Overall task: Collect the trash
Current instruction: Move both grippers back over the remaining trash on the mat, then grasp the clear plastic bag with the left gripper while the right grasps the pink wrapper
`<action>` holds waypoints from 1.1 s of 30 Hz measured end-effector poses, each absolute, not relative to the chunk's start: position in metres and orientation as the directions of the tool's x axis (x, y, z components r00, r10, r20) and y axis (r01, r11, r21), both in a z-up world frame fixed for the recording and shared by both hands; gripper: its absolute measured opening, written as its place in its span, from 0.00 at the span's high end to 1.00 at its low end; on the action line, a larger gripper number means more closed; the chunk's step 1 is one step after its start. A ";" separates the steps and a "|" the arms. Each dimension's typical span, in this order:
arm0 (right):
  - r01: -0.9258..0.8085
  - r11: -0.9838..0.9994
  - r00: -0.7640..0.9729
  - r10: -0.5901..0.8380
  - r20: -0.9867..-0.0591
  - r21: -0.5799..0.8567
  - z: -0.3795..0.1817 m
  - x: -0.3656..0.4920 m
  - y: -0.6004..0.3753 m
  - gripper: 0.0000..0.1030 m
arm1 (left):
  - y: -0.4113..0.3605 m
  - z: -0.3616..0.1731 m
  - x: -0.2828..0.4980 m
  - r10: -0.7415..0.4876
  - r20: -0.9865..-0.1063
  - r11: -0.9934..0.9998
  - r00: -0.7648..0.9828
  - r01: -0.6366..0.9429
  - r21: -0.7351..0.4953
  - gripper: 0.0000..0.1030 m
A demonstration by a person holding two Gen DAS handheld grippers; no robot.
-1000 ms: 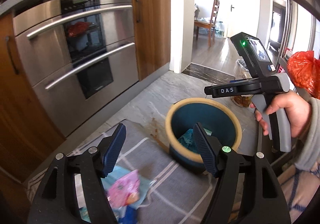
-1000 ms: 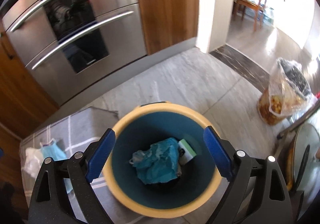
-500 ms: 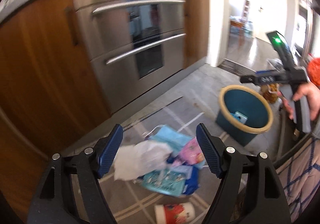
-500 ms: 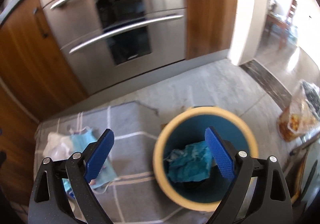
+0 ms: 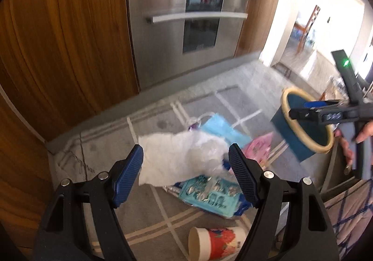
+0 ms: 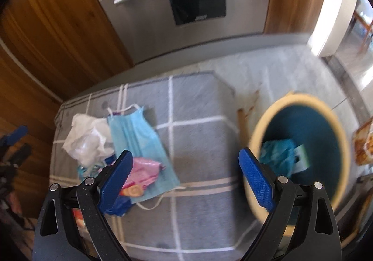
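A heap of trash lies on a grey checked rug point(image 6: 198, 102): a white crumpled tissue point(image 5: 172, 158), a blue face mask point(image 5: 221, 128), a pink packet point(image 5: 258, 146), a teal blister pack point(image 5: 209, 193) and a red paper cup point(image 5: 216, 242). My left gripper point(image 5: 186, 172) hangs open just above the tissue, nothing between its pads. My right gripper point(image 6: 186, 177) is open and empty over the rug, between the mask point(image 6: 137, 135) and the blue bin point(image 6: 263, 125). The bin holds teal trash point(image 6: 277, 153).
A steel oven point(image 5: 186, 16) and wooden cabinet doors point(image 5: 58, 39) stand close behind the rug. A bag of food point(image 6: 363, 144) sits right of the bin. A hand point(image 5: 366, 130) holds the right tool near the bin point(image 5: 305, 128). A doorway opens far right.
Both grippers swung left, away from the bin and toward the trash heap, and dropped lower. The left one now hangs over the white tissue; the right one has left the bin's mouth.
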State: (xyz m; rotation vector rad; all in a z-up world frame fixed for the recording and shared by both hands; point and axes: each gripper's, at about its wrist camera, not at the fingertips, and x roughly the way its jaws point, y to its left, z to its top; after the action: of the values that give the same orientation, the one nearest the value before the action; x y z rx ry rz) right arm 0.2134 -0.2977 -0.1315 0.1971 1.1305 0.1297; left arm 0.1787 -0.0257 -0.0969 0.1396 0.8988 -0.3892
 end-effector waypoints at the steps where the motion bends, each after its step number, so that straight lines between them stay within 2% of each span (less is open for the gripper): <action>1: 0.003 0.972 0.408 0.214 -0.887 0.236 -0.136 0.215 -0.297 0.11 | -0.027 -0.104 0.181 -0.261 -0.798 0.924 0.542 0.380 -0.044 0.27; 8: 0.029 0.957 0.339 0.264 -0.903 0.290 -0.158 0.222 -0.285 0.22 | -0.033 -0.134 0.190 -0.234 -0.841 0.928 0.489 0.369 -0.044 0.27; 10: 0.041 0.949 0.314 0.285 -0.906 0.313 -0.165 0.223 -0.283 0.28 | -0.039 -0.141 0.190 -0.228 -0.846 0.923 0.483 0.384 -0.030 0.27; 17: 0.063 0.928 0.247 0.343 -0.906 0.368 -0.185 0.228 -0.271 0.36 | -0.060 -0.153 0.185 -0.248 -0.855 0.896 0.456 0.444 -0.023 0.27; 20: 0.073 0.908 0.234 0.386 -0.892 0.412 -0.189 0.231 -0.268 0.49 | -0.065 -0.157 0.187 -0.252 -0.859 0.893 0.445 0.449 -0.029 0.27; 21: 0.074 0.905 0.224 0.394 -0.891 0.419 -0.191 0.231 -0.267 0.59 | -0.066 -0.159 0.188 -0.252 -0.861 0.893 0.441 0.450 -0.030 0.28; 22: 0.074 0.903 0.220 0.399 -0.890 0.423 -0.191 0.232 -0.267 0.64 | -0.067 -0.161 0.189 -0.250 -0.864 0.892 0.437 0.450 -0.031 0.30; 25: 0.064 0.900 0.230 0.408 -0.883 0.432 -0.188 0.231 -0.266 0.88 | -0.069 -0.166 0.195 -0.253 -0.876 0.893 0.411 0.448 -0.047 0.52; 31: 0.001 0.900 0.268 0.419 -0.867 0.435 -0.170 0.230 -0.262 0.93 | -0.068 -0.166 0.197 -0.278 -0.877 0.890 0.392 0.448 -0.082 0.66; 33: -0.014 0.898 0.280 0.425 -0.861 0.439 -0.165 0.228 -0.260 0.94 | -0.067 -0.162 0.196 -0.283 -0.871 0.892 0.401 0.444 -0.085 0.67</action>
State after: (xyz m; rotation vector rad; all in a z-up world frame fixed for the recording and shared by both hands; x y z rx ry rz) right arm 0.2279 -0.2605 -0.1647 0.3803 1.2599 0.3038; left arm 0.1955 -0.0670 -0.1622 0.1698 1.0633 -0.4624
